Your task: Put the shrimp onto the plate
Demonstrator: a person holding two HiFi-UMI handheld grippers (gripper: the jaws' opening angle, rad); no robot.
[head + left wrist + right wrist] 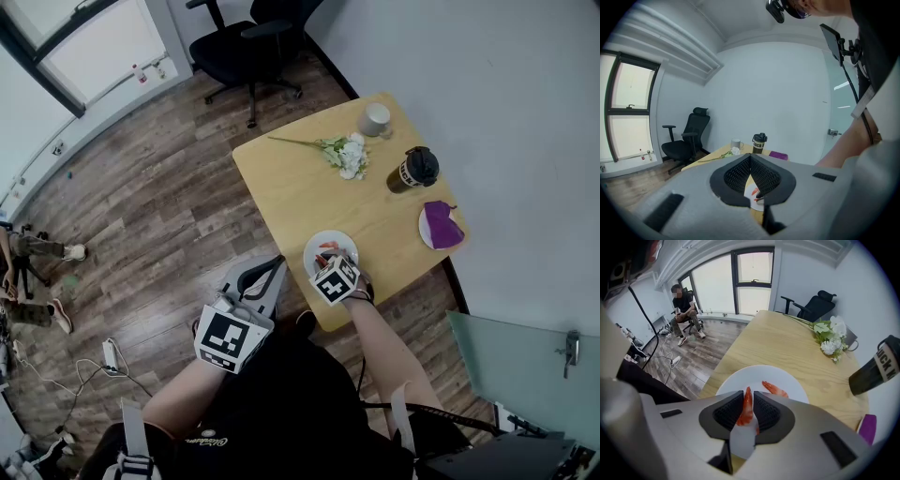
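Observation:
A white plate (323, 242) lies near the front edge of the wooden table (300, 187). My right gripper (748, 397) hovers just over the plate (790, 380), shut on an orange-red shrimp (746, 409) that stands upright between the pads. Beside it, a second shrimp (775, 389) lies on the plate. My left gripper (267, 279) hangs off the table's left front corner over the floor, its marker cube (227, 339) facing up. In the left gripper view its pads (759, 173) meet at the tips with nothing between them.
Farther back on the table are a dark tumbler (413, 169), a white mug (375, 118), white flowers (345, 153) and a purple cloth on a dish (441, 226). A black office chair (246, 42) stands behind it. A person (684, 310) sits by the windows; cables (111, 356) lie on the floor.

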